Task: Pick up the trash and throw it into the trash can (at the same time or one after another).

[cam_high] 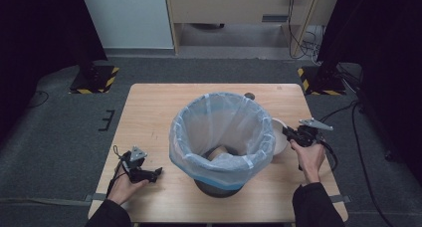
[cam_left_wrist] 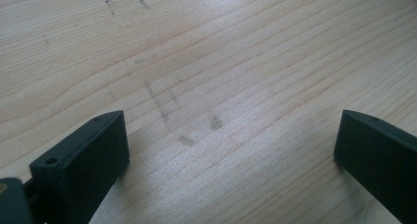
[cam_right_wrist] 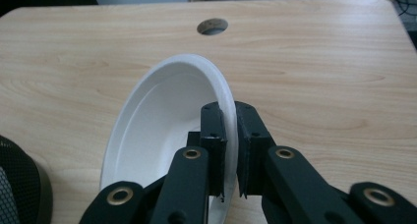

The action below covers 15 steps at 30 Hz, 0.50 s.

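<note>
Right gripper clamped on a white bowl beside the lined bin; left gripper idle and spread.

Nearest me, I note the left gripper (cam_high: 158,172) resting on the wooden table (cam_high: 149,112), jaws wide apart with bare wood between them. My right gripper (cam_right_wrist: 231,135) pinches the rim of the white disposable bowl (cam_right_wrist: 162,121), tilted on edge, just to the right of the mesh waste bin (cam_high: 219,187). The bin's blue plastic liner (cam_high: 219,122) is folded over its rim. Beyond the bowl, a round cable hole (cam_right_wrist: 212,26) sits near the table's far edge.
</note>
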Each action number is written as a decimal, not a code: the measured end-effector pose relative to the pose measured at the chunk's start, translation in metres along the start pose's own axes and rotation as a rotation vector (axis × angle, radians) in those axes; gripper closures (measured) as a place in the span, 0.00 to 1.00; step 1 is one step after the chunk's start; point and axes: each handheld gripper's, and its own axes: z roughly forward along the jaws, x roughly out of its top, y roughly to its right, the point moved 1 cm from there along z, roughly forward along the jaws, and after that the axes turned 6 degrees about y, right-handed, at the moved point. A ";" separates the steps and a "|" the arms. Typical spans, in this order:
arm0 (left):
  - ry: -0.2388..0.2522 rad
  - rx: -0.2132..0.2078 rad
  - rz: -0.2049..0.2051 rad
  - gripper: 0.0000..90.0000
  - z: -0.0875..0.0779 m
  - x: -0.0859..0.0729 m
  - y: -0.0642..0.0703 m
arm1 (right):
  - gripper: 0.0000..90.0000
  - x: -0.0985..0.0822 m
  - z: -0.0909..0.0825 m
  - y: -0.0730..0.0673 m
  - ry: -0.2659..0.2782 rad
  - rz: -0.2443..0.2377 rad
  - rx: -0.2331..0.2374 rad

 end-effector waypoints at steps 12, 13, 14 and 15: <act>0.000 0.000 0.000 0.00 0.000 0.000 0.000 | 0.94 0.018 -0.022 0.006 0.213 0.046 -0.084; 0.000 0.000 0.000 0.00 0.000 0.000 0.000 | 0.94 0.020 -0.024 0.007 0.233 0.049 -0.091; 0.000 0.000 0.000 0.00 0.000 0.000 0.000 | 0.94 0.021 -0.026 0.007 0.249 0.053 -0.098; 0.000 0.000 0.000 0.00 0.000 0.000 0.000 | 0.94 0.022 -0.028 0.007 0.266 0.054 -0.103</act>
